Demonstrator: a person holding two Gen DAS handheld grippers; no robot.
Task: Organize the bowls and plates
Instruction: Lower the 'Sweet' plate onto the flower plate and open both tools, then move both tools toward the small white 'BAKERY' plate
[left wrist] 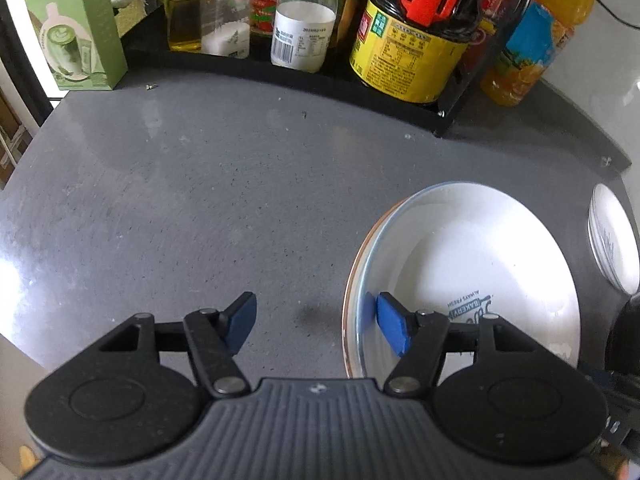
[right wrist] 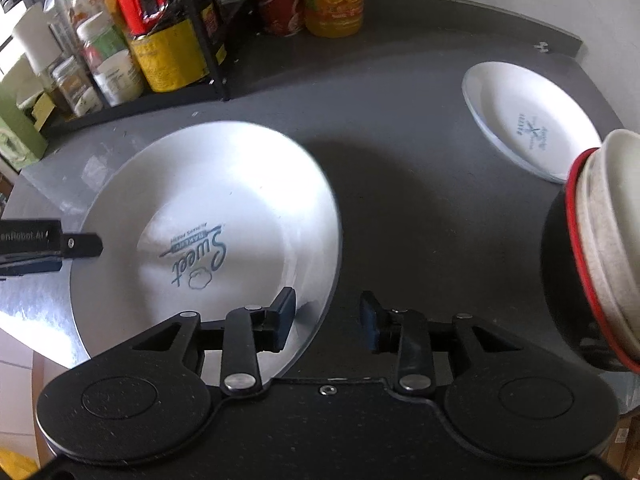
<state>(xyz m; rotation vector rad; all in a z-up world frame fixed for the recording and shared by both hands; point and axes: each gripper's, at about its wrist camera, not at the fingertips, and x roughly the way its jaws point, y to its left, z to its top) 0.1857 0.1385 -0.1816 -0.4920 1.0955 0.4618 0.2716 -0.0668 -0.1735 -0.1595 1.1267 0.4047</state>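
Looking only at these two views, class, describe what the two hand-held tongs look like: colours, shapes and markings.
Left tongs: matte black linkage arms with silver pivot pins, two round black discs at the base, a ribbed grey body between them, and bright blue pads. Right tongs: the same black linkage, discs and silver pins, with darker blue pads. Its view shows white lettering on the left tongs' side.

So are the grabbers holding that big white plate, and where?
Neither grips it. The left gripper and right gripper are both open, each with one finger over the big plate's edge and one outside, astride opposite sides of the rim.
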